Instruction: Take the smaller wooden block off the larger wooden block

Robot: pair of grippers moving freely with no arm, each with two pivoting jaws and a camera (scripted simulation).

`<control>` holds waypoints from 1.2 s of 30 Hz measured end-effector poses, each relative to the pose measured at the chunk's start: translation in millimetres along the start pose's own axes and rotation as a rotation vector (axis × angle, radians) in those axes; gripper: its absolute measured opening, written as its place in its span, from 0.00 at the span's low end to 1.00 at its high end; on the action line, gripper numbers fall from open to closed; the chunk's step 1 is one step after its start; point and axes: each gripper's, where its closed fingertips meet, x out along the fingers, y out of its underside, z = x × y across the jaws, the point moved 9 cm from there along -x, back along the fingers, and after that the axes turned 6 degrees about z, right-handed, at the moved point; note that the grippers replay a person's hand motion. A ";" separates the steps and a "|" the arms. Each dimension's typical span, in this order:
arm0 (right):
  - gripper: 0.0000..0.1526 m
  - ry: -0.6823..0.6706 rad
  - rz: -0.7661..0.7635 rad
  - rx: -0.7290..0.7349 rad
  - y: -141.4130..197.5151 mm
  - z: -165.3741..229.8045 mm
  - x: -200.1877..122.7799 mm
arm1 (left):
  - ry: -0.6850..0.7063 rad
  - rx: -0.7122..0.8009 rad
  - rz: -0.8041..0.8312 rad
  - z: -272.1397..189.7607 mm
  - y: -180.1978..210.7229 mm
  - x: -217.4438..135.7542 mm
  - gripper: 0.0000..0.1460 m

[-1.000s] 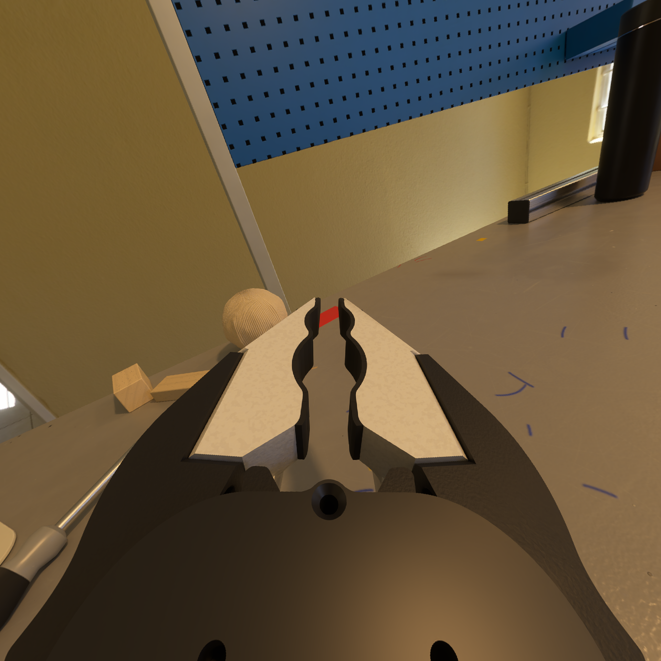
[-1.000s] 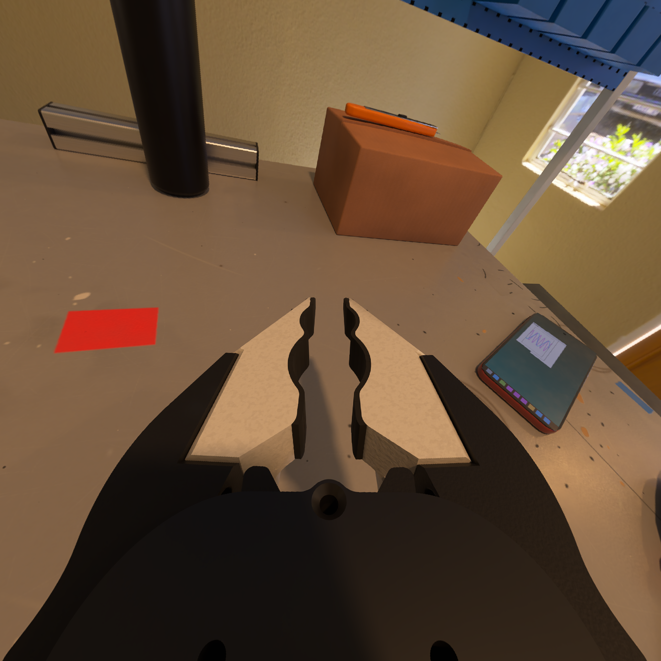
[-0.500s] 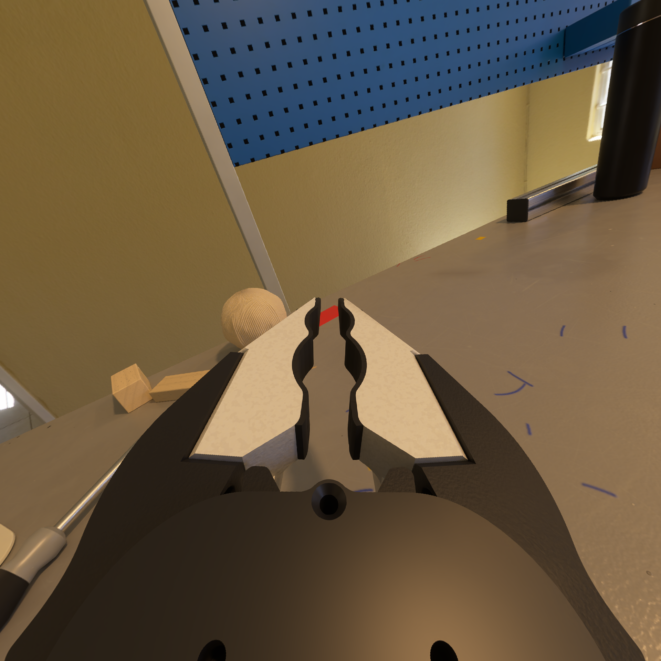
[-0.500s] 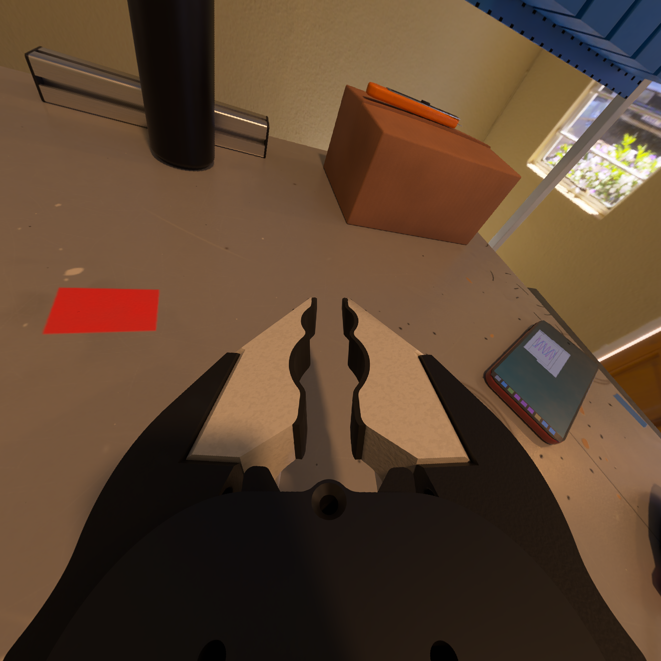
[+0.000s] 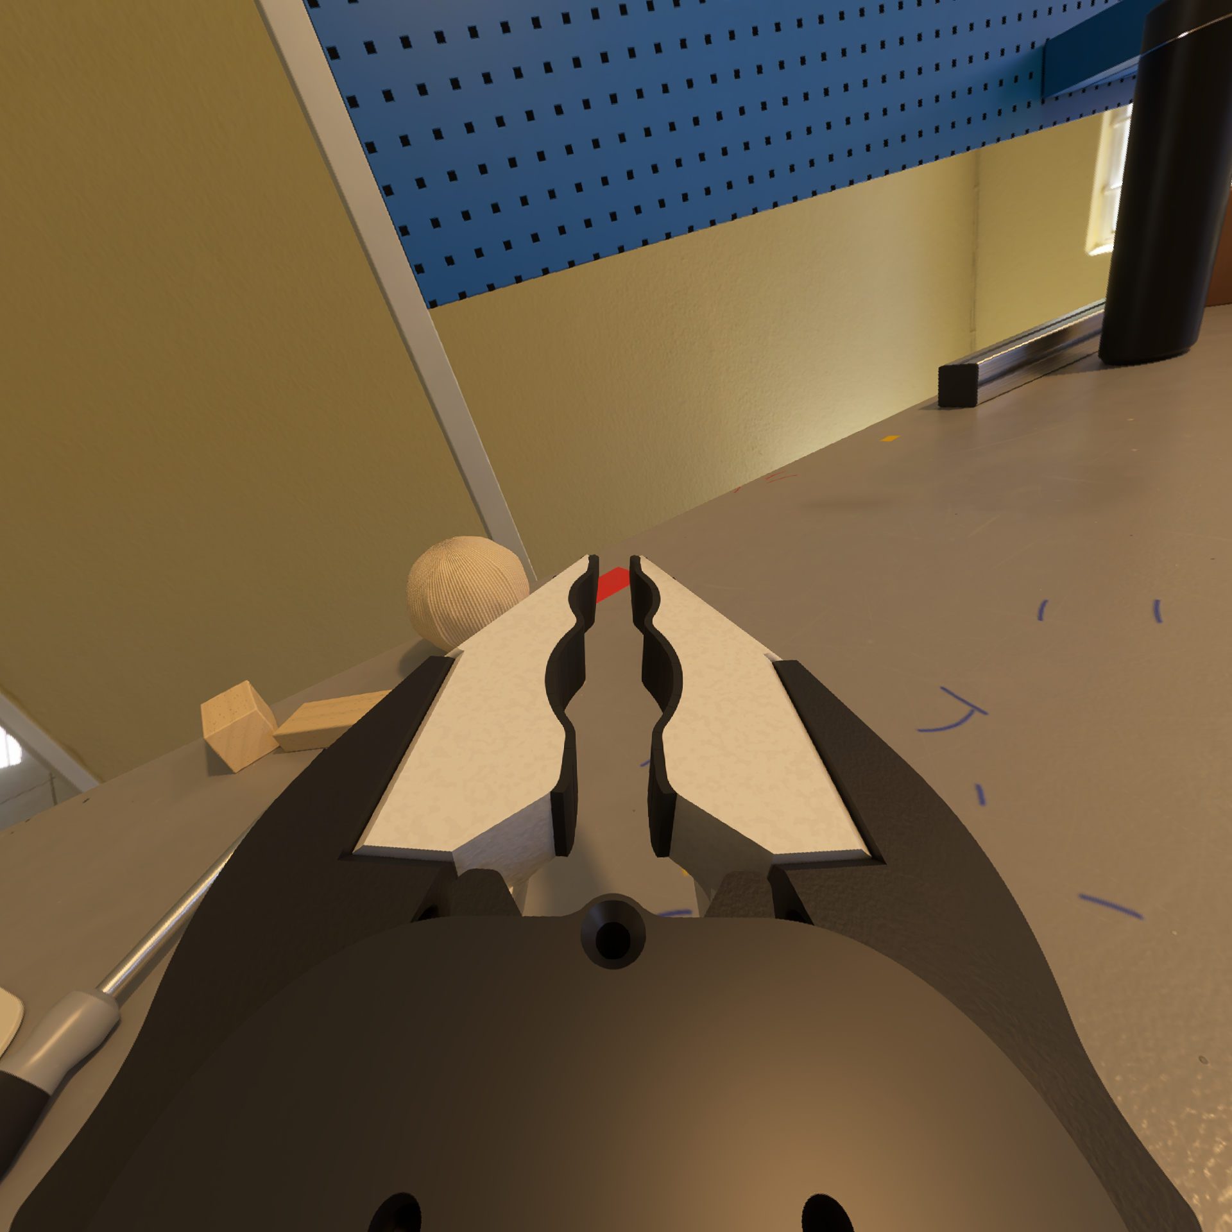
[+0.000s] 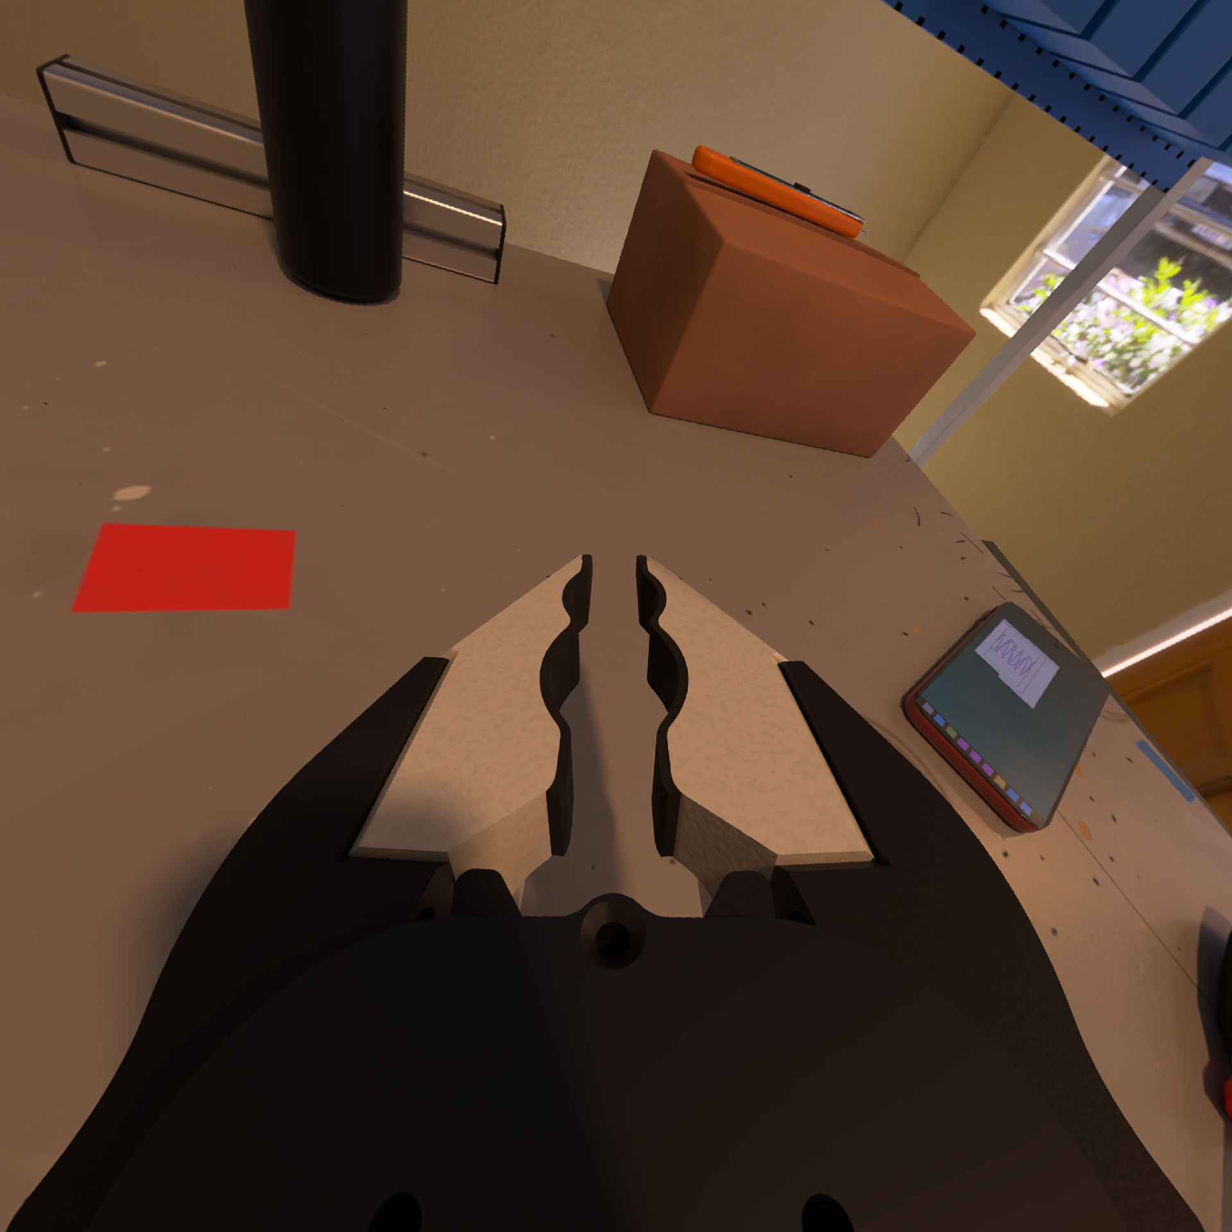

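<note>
In the left wrist view a small pale wooden cube (image 5: 238, 725) sits tilted on the grey table (image 5: 933, 600), touching the end of a flat, larger wooden block (image 5: 330, 719). Both lie to the left of my left gripper (image 5: 612, 563), whose left finger hides part of the flat block. The left gripper hangs over the table with a narrow gap between its fingers and nothing in it. My right gripper (image 6: 611, 563) is also slightly open and empty above bare table. The blocks do not show in the right wrist view.
A cream knitted ball (image 5: 467, 590) lies beyond the blocks, and a screwdriver (image 5: 100, 993) at the lower left. A red patch (image 6: 183, 567), black post (image 6: 333, 147), metal rail (image 6: 153, 140), brown box (image 6: 780, 320) with an orange tool (image 6: 773, 190) and a tablet (image 6: 1007, 713) surround the right gripper.
The right wrist view has shifted a little: the post and rail moved right and the red patch moved up in the frame. The left gripper and the blocks have barely moved.
</note>
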 end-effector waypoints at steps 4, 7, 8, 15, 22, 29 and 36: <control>0.08 0.004 -0.002 -0.005 -0.3 0.5 0.1 | 0.002 0.001 0.001 -0.1 0.0 0.0 0.06; 0.08 0.004 -0.005 -0.012 -1.0 1.4 -0.1 | 0.004 0.003 0.002 -0.3 0.0 0.2 0.06; 0.08 0.005 -0.006 -0.014 -1.1 1.6 -0.1 | 0.004 0.003 0.002 -0.3 0.0 0.2 0.06; 0.08 0.004 -0.004 -0.021 -1.1 2.8 0.6 | 0.007 0.006 0.004 -0.9 -0.1 0.3 0.06; 0.08 -0.002 -0.006 -0.038 -1.6 5.0 1.2 | 0.011 0.010 0.007 -1.8 -0.1 0.4 0.06; 0.09 -0.118 -0.132 -0.097 -16.9 19.9 -12.3 | 0.015 0.006 0.004 -3.3 -0.8 0.4 0.06; 0.07 -0.974 -0.149 -0.442 -75.5 146.0 -46.7 | 0.018 0.014 0.002 -6.1 -1.6 0.4 0.06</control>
